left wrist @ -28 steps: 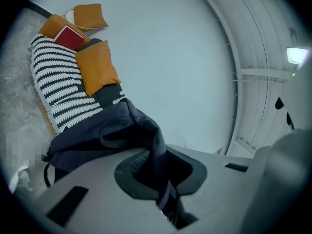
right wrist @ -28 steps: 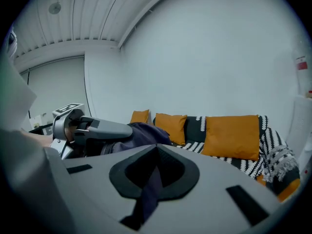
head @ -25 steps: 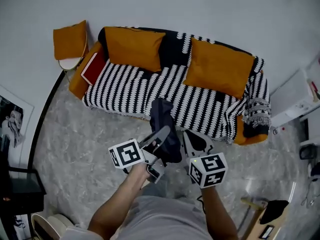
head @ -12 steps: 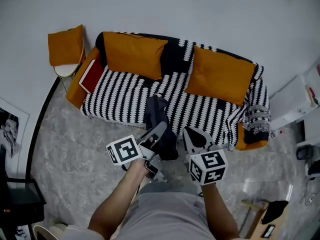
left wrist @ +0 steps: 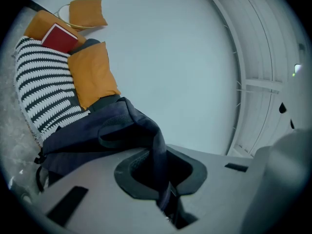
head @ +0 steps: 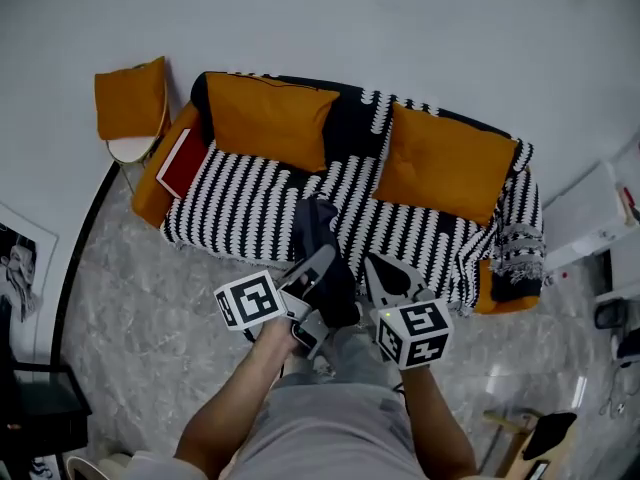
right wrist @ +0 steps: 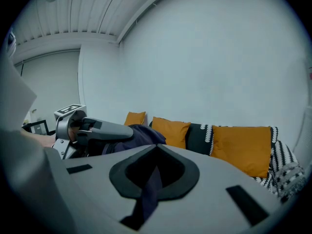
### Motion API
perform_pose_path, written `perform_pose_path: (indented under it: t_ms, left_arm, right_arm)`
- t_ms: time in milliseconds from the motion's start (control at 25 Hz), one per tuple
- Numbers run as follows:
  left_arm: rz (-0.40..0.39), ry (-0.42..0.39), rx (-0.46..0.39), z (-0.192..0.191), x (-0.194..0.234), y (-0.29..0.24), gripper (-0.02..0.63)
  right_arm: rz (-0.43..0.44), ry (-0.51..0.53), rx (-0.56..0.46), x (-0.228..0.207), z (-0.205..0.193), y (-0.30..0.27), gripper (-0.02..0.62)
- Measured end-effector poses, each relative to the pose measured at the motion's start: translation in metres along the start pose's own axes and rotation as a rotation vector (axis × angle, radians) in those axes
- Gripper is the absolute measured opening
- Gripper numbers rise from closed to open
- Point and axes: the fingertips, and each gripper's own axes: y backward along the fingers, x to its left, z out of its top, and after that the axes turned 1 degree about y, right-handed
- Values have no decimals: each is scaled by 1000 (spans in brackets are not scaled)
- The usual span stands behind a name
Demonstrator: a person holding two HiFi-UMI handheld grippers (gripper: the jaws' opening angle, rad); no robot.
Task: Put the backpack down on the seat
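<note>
A dark navy backpack (head: 318,253) hangs over the floor just in front of the sofa seat (head: 250,193), which is covered by a black-and-white striped throw. My left gripper (head: 322,266) is shut on a strap of the backpack; in the left gripper view (left wrist: 163,172) the strap (left wrist: 158,150) runs down between the jaws and the bag body (left wrist: 92,135) hangs beyond. My right gripper (head: 378,273) sits to the bag's right. In the right gripper view (right wrist: 153,172) a dark strip of the backpack's fabric (right wrist: 150,189) is pinched in its jaws.
Two orange cushions (head: 268,120) (head: 445,163) lean on the sofa back. A red book (head: 180,160) lies on the left armrest. A third orange cushion (head: 130,98) rests on a small stool. White furniture (head: 590,218) stands at right, a dark table (head: 30,408) at lower left.
Both grippers keep their hold on the backpack in front of the sofa. The sofa has drifted slightly down in the head view; the bag's place against it has barely changed.
</note>
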Motion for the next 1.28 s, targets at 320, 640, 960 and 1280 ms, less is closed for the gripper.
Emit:
perform_pose_path:
  t_ms: [320, 640, 960, 1280]
  left_arm:
    - [39, 5, -10, 31, 25, -48, 28]
    - [105, 31, -58, 68, 56, -113, 28]
    - [184, 16, -124, 103, 91, -174, 28]
    - [211, 53, -179, 114, 126, -225, 28]
  right_arm:
    - [41, -5, 12, -40, 16, -55, 2]
    - [85, -1, 42, -98, 38, -110, 2]
    - [118, -21, 42, -159, 54, -159, 2]
    - [126, -41, 44, -209, 54, -193, 2]
